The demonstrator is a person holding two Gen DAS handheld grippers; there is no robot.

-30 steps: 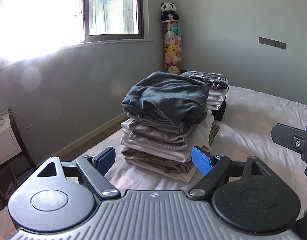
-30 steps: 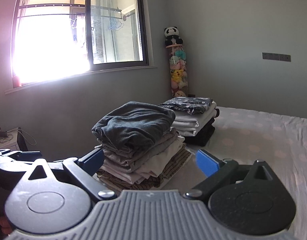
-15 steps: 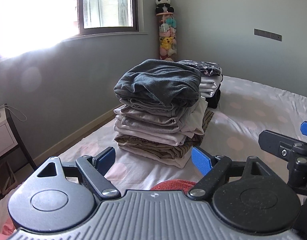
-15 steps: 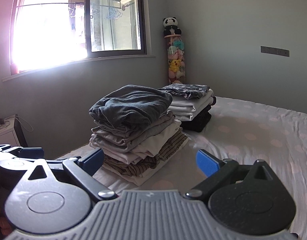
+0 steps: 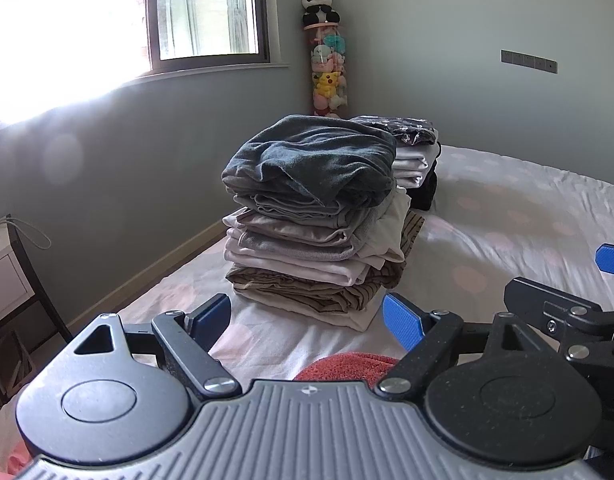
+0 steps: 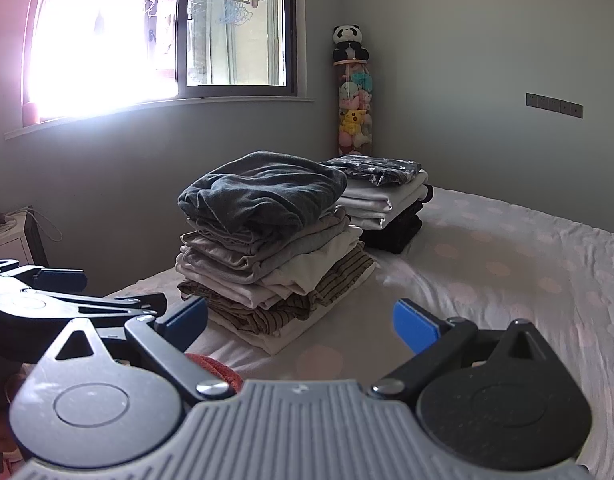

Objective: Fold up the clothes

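Observation:
A tall stack of folded clothes (image 5: 319, 224) with a dark grey garment on top sits on the bed; it also shows in the right wrist view (image 6: 267, 240). A second, lower folded stack (image 6: 387, 200) lies behind it. A red-orange garment (image 5: 347, 366) lies just below my left gripper (image 5: 307, 320), which is open and empty, short of the tall stack. My right gripper (image 6: 303, 320) is open and empty; the red garment (image 6: 215, 368) peeks by its left finger. Each gripper shows at the edge of the other's view.
The bed (image 5: 507, 220) has a white sheet with pale pink dots. A tube of plush toys topped by a panda (image 5: 327, 52) stands in the corner. A small white side table (image 5: 7, 272) stands at the left by the wall under the window.
Both grippers have drawn back from the stacks and dropped lower. The red garment has come into view under them. Both stay open.

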